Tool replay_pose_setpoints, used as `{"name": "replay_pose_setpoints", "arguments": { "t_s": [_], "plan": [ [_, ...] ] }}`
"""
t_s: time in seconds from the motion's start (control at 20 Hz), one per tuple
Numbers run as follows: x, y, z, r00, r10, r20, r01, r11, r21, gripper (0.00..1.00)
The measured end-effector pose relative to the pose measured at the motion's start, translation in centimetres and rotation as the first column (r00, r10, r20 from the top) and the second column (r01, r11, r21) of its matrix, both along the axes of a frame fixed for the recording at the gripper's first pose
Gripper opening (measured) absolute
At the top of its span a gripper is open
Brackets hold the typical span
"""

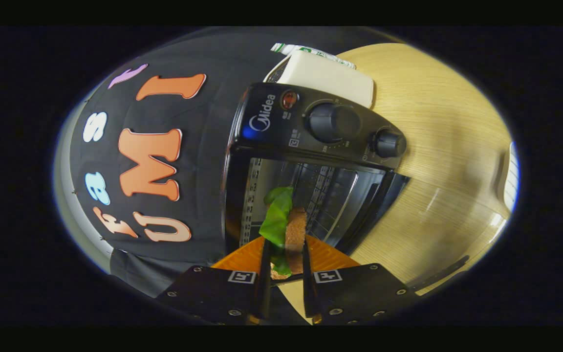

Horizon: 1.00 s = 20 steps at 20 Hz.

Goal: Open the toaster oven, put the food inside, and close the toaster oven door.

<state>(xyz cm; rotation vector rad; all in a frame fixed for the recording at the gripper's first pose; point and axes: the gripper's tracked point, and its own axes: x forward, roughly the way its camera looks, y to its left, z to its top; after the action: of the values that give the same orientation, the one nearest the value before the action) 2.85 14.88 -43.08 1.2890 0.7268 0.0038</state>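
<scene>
A black toaster oven [311,132] stands just beyond my fingers, seen rolled to one side, with two round knobs on its control panel. Its door is open and the chamber [311,195] with wire racks shows behind the food. My gripper [285,256] is shut on the food [286,225], a brown slice with a green lettuce leaf, held upright between both fingers in front of the oven's mouth. The lower end of the food is hidden between the fingers.
The oven rests on a light wooden table [438,161]. A cream box [330,78] and a white and green carton [306,49] sit behind the oven. A white object [510,181] lies at the table's far side.
</scene>
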Motion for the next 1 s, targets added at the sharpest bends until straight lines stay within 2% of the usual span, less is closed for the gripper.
{"name": "replay_pose_setpoints", "arguments": {
  "t_s": [0.25, 0.35, 0.55, 0.6, 0.65, 0.8, 0.9, 1.0],
  "plan": [
    [1.7, 2.5, -1.7, 0.999, -0.046, -0.028, 0.047, 0.998, 0.036, 0.29],
    [1.8, 2.6, -2.3, 0.996, -0.066, -0.054, 0.066, 0.998, 0.003, 0.3],
    [1.3, 2.4, -3.5, 0.993, -0.058, -0.1, 0.046, 0.991, -0.124, 0.53],
    [0.9, 2.1, -3.0, 0.993, -0.055, -0.101, 0.041, 0.99, -0.138, 0.65],
    [0.6, 1.9, -3.1, 0.993, -0.052, -0.105, 0.035, 0.988, -0.153, 0.7],
    [-0.4, 1.6, -3.5, 0.991, -0.041, -0.126, 0.019, 0.985, -0.173, 0.93],
    [-0.7, 1.4, -3.4, 0.99, -0.042, -0.136, 0.018, 0.984, -0.177, 0.98],
    [-1.5, 1.3, -3.3, 0.989, -0.03, -0.144, 0.002, 0.981, -0.194, 0.98]
  ]
}}
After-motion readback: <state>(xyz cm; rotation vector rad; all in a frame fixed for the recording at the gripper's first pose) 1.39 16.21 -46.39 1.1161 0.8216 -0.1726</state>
